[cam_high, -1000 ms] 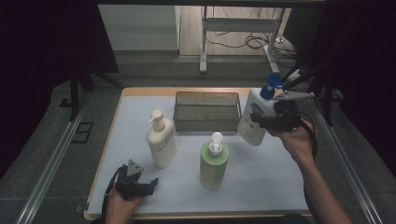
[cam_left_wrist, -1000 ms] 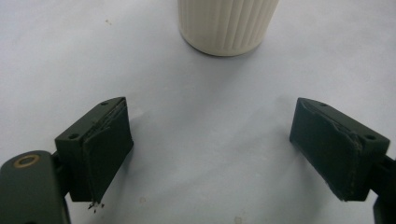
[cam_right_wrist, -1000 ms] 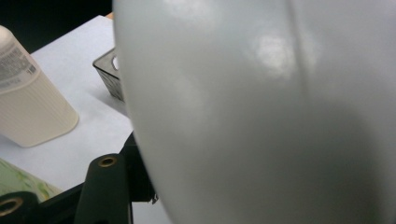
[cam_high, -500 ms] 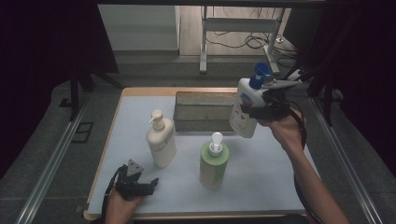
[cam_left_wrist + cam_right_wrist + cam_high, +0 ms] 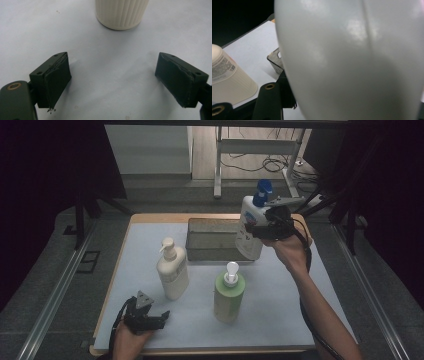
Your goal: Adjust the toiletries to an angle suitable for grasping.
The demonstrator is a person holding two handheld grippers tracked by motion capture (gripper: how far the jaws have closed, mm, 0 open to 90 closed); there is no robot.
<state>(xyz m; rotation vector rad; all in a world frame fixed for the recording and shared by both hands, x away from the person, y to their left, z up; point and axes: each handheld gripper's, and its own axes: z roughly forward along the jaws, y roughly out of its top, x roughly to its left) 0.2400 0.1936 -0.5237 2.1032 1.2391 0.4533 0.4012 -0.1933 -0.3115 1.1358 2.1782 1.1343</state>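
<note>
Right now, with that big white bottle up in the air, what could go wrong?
The right tongs grip the white bottle on its smooth, rounded side, so it might slip or swing. It hangs at the rim of the wire basket and could knock that rim on the way in. If it drops short, it may topple the green bottle standing just below.

My table (image 5: 310, 320) wears a pale sheet over its wooden top. On it stand a cream pump bottle (image 5: 172, 270) and a green pump bottle (image 5: 229, 295) — near each other, apart. Behind them, toward the far edge, sits a dark mesh basket (image 5: 212, 239) — and my left gripper (image 5: 159, 316) rests low at the near corner.
</note>
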